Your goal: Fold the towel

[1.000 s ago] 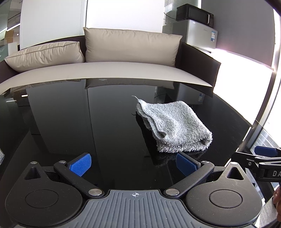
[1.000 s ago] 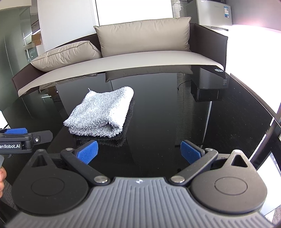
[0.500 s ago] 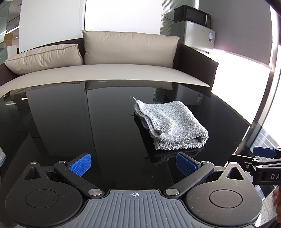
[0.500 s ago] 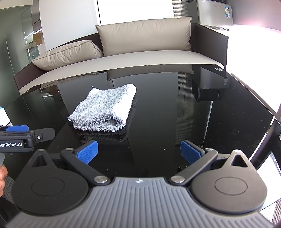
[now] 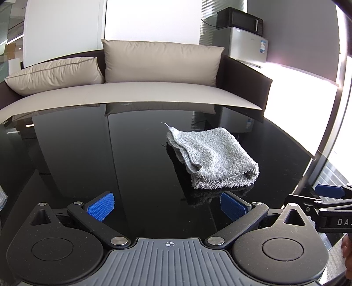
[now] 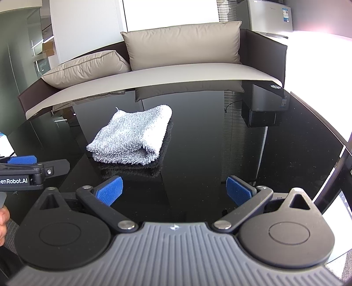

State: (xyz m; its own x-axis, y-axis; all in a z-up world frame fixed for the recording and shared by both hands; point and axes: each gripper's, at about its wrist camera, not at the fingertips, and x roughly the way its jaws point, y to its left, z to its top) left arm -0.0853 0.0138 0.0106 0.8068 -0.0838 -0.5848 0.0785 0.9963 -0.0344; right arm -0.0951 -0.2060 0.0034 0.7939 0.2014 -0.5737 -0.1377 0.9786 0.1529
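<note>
1. Towel (image 5: 212, 155) is lying folded on the black table (image 5: 110, 154), just ahead of the left gripper (image 5: 167, 205) and right gripper (image 6: 173, 190), both hanging spread wide and empty.
2. Folding is looking finished; next is likely only backing away.
3. Sofa (image 5: 154, 66) is sitting beyond the glossy surface.

Beyond the far edge of a glossy black glass table (image 5: 92, 154) stands a dark brown sofa (image 5: 244, 77) with a beige seat and two beige cushions (image 6: 182, 46). A silver mini-fridge (image 5: 248, 46) carries a black microwave (image 5: 239, 19). Glaring daylight floods the right side.
</note>
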